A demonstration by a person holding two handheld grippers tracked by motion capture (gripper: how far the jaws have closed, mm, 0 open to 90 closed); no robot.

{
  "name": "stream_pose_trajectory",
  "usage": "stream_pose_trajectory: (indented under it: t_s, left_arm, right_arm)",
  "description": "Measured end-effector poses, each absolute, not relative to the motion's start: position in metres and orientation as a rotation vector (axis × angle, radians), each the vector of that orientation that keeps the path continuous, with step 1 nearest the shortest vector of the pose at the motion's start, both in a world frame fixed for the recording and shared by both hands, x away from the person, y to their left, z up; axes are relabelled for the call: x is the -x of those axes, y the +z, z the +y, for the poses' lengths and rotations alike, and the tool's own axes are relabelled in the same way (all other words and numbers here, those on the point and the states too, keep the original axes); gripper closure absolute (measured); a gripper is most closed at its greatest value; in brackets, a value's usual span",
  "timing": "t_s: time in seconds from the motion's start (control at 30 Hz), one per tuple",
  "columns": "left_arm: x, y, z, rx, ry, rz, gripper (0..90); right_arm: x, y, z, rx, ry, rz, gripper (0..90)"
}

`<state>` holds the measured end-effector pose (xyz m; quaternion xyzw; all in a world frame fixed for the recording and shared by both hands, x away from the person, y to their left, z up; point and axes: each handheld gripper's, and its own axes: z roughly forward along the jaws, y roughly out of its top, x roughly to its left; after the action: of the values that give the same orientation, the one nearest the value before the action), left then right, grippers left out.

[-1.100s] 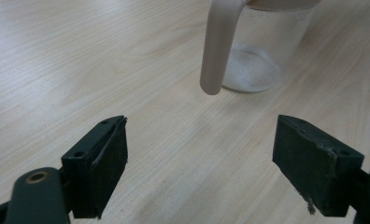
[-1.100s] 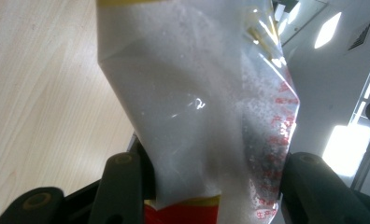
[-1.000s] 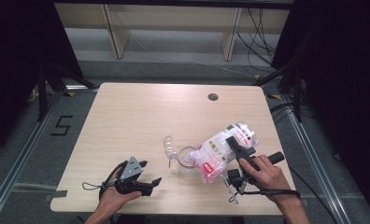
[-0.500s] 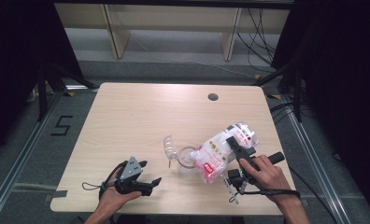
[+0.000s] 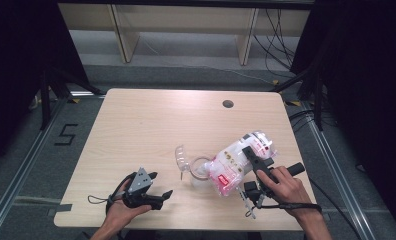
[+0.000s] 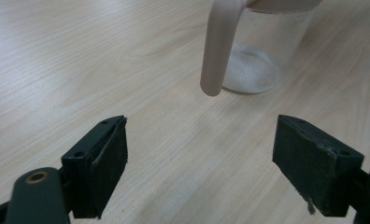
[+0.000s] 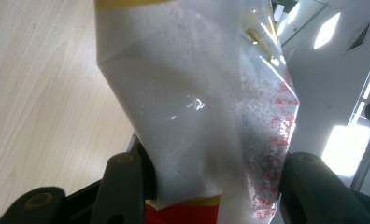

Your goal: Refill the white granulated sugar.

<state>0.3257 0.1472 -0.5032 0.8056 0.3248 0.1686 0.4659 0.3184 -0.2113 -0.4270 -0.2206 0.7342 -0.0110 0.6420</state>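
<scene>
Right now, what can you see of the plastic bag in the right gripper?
The bag is clear, crinkled plastic with red print and a yellow band, holding white grains, as the right gripper view shows. It is tilted, its lower end over the mouth of the clear jug. The right gripper has its jaws closed on it, one on each side. The jug's bottom holds a thin layer of white grains.

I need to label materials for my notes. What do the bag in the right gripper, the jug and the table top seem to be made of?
The bag: thin clear plastic film, glossy and creased, with red print; white grains show through.
The jug: probably clear hard plastic, smooth, with an opaque beige handle; glass is possible.
The table top: light wood or wood-look laminate, matt, with visible grain lines.
</scene>
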Motion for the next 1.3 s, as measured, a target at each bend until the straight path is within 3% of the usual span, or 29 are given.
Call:
stream_pose_trajectory:
  t_s: [1.3]
  left_arm:
    - [-0.3256, -0.5031, 0.1467, -1.974, 0.415, 0.796, 17.7]
  right_arm:
    - [-0.3179, -0.4264, -0.2114, 0.501, -0.012, 1.676, 57.9]
